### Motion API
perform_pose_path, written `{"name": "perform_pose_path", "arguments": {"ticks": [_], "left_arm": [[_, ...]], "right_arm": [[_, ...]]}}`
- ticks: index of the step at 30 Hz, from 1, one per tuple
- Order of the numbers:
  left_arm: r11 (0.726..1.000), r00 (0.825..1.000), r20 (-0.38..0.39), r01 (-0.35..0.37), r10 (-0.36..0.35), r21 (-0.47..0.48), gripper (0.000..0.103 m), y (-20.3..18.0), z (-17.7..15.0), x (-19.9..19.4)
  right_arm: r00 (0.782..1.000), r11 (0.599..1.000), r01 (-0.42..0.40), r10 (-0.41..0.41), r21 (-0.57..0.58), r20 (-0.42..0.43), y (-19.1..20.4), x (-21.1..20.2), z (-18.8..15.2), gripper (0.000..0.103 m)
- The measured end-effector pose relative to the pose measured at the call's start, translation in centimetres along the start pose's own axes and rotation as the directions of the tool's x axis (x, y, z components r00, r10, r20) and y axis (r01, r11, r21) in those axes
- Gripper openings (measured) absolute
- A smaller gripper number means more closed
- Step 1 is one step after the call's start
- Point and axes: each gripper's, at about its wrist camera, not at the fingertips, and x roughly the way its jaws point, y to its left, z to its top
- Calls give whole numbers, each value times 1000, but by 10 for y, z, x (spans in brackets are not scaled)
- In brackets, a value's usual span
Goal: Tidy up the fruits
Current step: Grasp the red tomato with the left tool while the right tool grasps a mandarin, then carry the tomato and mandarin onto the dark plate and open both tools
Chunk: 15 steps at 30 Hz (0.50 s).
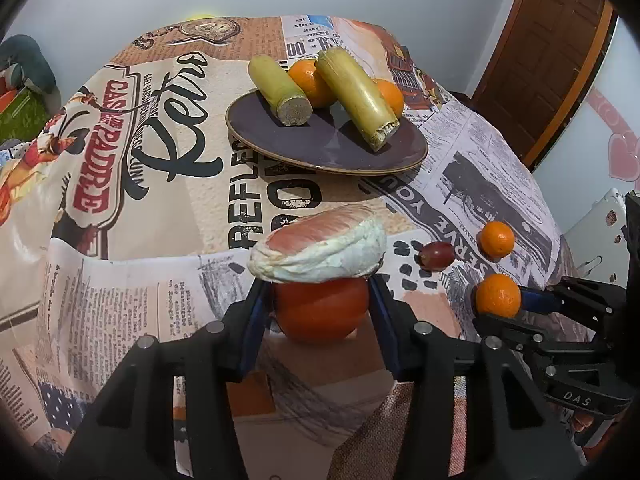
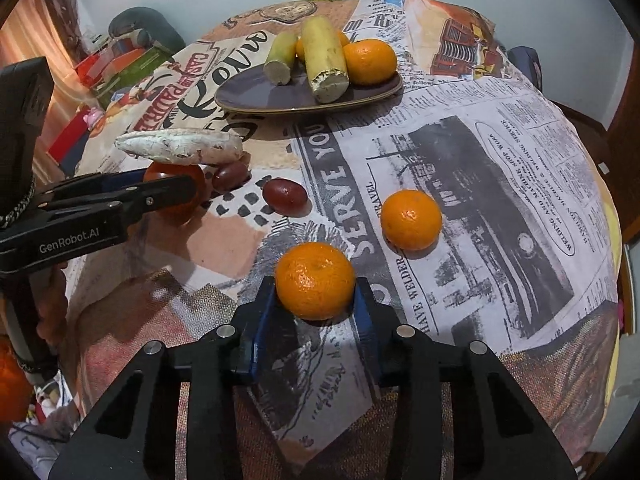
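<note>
The left gripper (image 1: pixel 320 312) pinches a tomato (image 1: pixel 321 308) while the right gripper (image 2: pixel 316 296) pinches a mandarin (image 2: pixel 315 280) on the tablecloth (image 2: pixel 480 184).

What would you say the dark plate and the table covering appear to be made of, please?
The plate looks like glazed ceramic: a dull purple sheen with a thin brownish rim, though coated metal is possible. The table covering looks like printed fabric, matte and draping in soft folds.
</note>
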Motion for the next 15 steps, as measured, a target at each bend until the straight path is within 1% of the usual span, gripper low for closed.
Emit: {"name": "perform_pose_path", "arguments": {"ticks": [8, 15], "left_arm": [[1000, 1000, -8, -2, 2, -18, 48, 6, -5, -11], [999, 999, 29, -31, 32, -32, 48, 19, -14, -40]], "right_arm": [[1000, 1000, -4, 4, 9, 28, -1, -9, 4, 35], [997, 1000, 4, -5, 13, 72, -3, -23, 14, 35]]}}
